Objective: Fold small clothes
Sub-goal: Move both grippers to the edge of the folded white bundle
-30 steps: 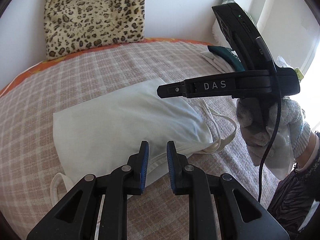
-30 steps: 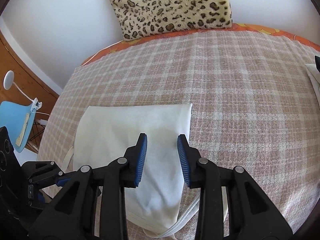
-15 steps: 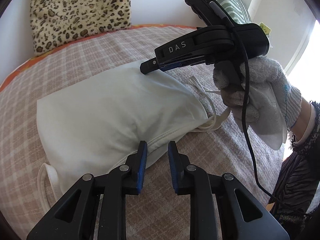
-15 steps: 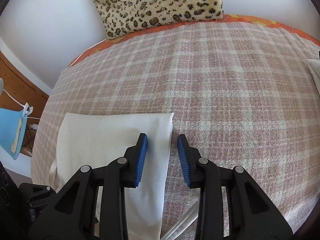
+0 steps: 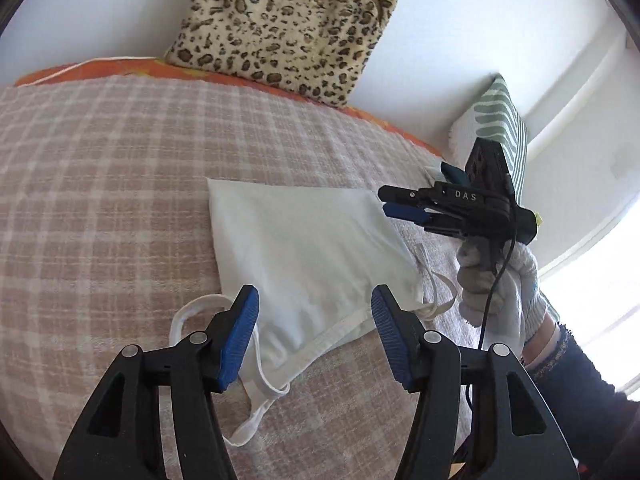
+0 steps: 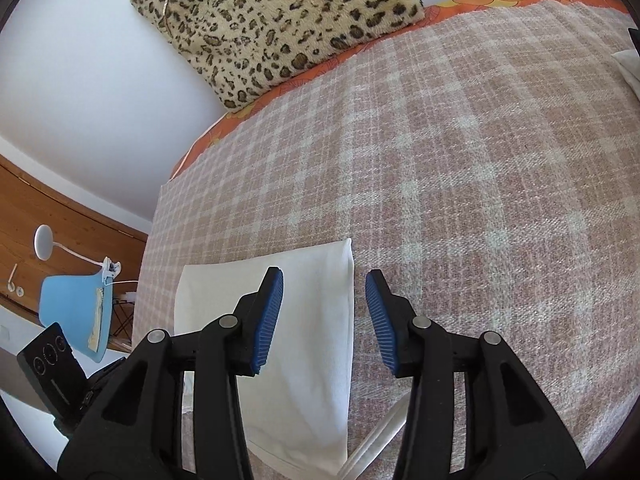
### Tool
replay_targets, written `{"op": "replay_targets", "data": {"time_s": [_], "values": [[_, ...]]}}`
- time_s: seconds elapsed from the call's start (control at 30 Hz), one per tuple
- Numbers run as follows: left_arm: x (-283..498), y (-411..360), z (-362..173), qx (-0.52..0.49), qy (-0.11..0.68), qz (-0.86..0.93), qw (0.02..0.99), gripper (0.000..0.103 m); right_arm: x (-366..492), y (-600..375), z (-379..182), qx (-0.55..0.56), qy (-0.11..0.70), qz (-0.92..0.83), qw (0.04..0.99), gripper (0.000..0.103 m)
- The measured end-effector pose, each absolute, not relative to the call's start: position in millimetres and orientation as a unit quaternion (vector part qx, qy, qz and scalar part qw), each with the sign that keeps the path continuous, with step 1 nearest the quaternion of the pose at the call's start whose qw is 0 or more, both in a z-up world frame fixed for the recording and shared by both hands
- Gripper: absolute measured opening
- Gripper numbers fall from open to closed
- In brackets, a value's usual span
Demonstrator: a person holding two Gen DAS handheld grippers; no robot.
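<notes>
Left wrist view: the left gripper (image 5: 314,338) hung above the near hem of the white garment (image 5: 304,248), jaws opening, blue pads apart and pressing on nothing; the hem and a loose strap (image 5: 188,314) showed in the gap. The garment lay folded flat on the checked blanket (image 5: 100,184), spreading from the fingers toward 12 o'clock, its long axis running roughly 11 to 5. At 2 o'clock the right gripper (image 5: 384,202), in a gloved hand (image 5: 496,280), reached in over the garment's far right corner. Leopard cushion (image 5: 288,28) at 12, striped cushion (image 5: 500,128) at 2, both well apart from the work. Right wrist view: the right gripper (image 6: 324,320) also had jaws opening, nothing pinched; the garment's (image 6: 312,320) straight right edge ran between the pads, cloth under the left pad, bare blanket (image 6: 480,200) under the right. Garment stretched from 12 down to 6 beneath the fingers. Judgement: each hand sat nearest its own end, left at the strap hem, right at the far corner; the next fold likely turns on that long axis.
</notes>
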State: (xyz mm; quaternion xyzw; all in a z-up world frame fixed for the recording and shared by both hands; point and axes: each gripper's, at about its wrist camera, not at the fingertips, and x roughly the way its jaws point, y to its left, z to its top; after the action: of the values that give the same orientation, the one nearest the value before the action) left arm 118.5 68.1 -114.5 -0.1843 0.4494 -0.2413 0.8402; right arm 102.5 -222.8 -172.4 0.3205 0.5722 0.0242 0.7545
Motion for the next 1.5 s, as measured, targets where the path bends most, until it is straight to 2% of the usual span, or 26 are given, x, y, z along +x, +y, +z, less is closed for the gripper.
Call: {"op": "replay_targets", "data": {"time_s": [0.2,0.4,0.57,0.67,0.83,1.03,1.23,1.5], "values": [[137.2,98.8,-162.4,-0.319,0.499,-0.216,0.776,0.058,101.8,-216.2,-180.4,0.321,0.586,0.032,0.744,0.046],[118.4,82.6,-158.7,-0.232,0.524,-0.222,0.789,0.055,98.2,-220.7,-179.2,0.321,0.586,0.029,0.743,0.046],[96.5,78.8,-158.8,-0.197,0.529,-0.209,0.798,0.055,96.5,-222.5,-176.8,0.313,0.588,0.025,0.746,0.046],[81.4,82.4,-137.1,-0.185,0.499,-0.21,0.82,0.055,97.3,-222.8,-174.1,0.317,0.585,0.029,0.746,0.046],[99.6,87.8,-97.9,-0.208,0.428,-0.23,0.849,0.055,102.0,-222.0,-172.8,0.332,0.576,0.033,0.747,0.046],[136.0,77.4,-144.1,-0.309,0.502,-0.25,0.768,0.055,106.4,-207.4,-174.2,0.307,0.585,0.037,0.75,0.046],[122.5,84.6,-146.5,-0.273,0.514,-0.195,0.789,0.055,106.5,-215.8,-175.3,0.302,0.585,0.029,0.752,0.046],[107.7,87.7,-158.8,-0.288,0.527,-0.205,0.773,0.055,112.3,-226.5,-186.5,0.325,0.586,0.029,0.742,0.047]]}}
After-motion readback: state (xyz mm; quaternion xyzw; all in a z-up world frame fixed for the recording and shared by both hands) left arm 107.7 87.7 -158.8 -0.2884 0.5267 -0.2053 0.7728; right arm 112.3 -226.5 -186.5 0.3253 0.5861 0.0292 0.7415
